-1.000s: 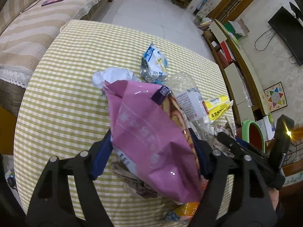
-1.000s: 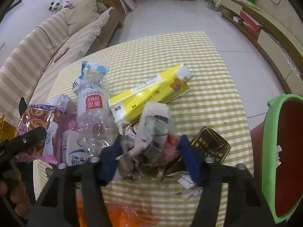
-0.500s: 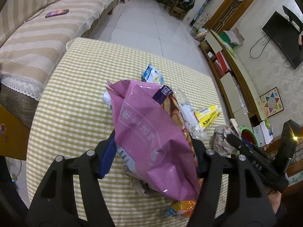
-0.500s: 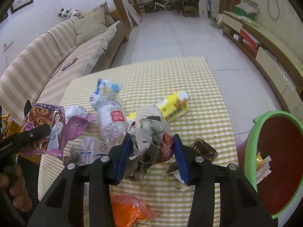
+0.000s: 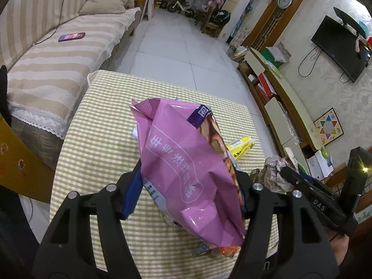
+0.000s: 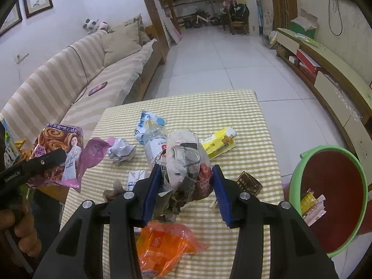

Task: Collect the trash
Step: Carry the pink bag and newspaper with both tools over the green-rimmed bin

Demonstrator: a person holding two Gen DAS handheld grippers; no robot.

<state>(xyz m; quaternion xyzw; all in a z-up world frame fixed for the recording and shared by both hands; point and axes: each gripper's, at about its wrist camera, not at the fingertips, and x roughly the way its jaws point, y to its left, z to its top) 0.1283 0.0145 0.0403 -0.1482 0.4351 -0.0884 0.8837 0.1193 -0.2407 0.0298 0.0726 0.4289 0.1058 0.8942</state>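
Black left tool [image 5: 188,193] and right tool [image 6: 186,186] — blue pads, silver screws

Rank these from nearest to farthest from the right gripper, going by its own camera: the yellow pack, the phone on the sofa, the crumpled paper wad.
1. crumpled paper wad, clamped in the right gripper
2. yellow pack, on the table just beyond
3. phone, far left on the sofa

Counting it up: two grippers in play, left gripper [image 5: 188,195] and right gripper [image 6: 186,186], each with one catch. One pink snack bag [image 5: 186,162], one crumpled paper wad [image 6: 183,162]. On the checked table [image 6: 232,107]: one yellow carton [image 6: 218,143] at two o'clock, one clear bottle [image 6: 153,144], one orange wrapper [image 6: 162,244] at six, one dark packet [image 6: 248,183]. One green-rimmed bin [image 6: 330,197] at three o'clock.
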